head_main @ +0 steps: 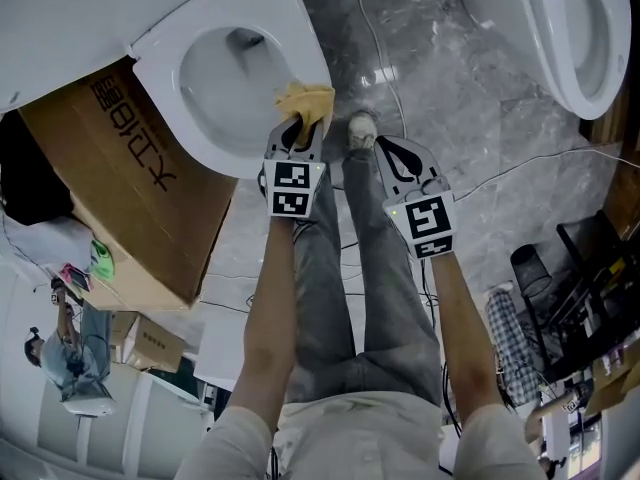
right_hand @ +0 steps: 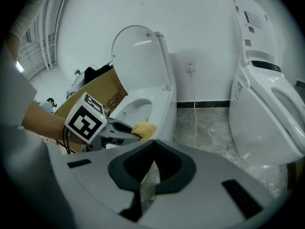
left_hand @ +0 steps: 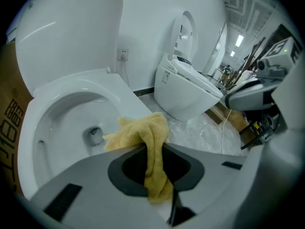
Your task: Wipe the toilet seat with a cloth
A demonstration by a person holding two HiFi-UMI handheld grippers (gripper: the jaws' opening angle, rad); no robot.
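The white toilet point(head_main: 215, 78) stands at the upper left with its lid up, and its seat point(left_hand: 71, 87) rings the bowl. A yellow cloth point(head_main: 306, 102) rests on the seat's near right rim. My left gripper point(head_main: 299, 128) is shut on the cloth point(left_hand: 148, 144), which bunches in front of the jaws and hangs down between them. My right gripper point(head_main: 386, 148) hovers over the floor just right of the toilet, beside a shoe. Its jaws point(right_hand: 152, 161) are shut with nothing between them. In the right gripper view, the left gripper point(right_hand: 95, 128) and the cloth point(right_hand: 144, 128) lie at the seat's front edge.
A second toilet point(head_main: 575, 28) stands to the right, seen also in the right gripper view point(right_hand: 267, 113). A large cardboard box point(head_main: 130, 188) leans against the first toilet's left side. Cables point(head_main: 520, 168) run over the grey marble floor. A checked cloth point(head_main: 510, 333) and racks sit lower right.
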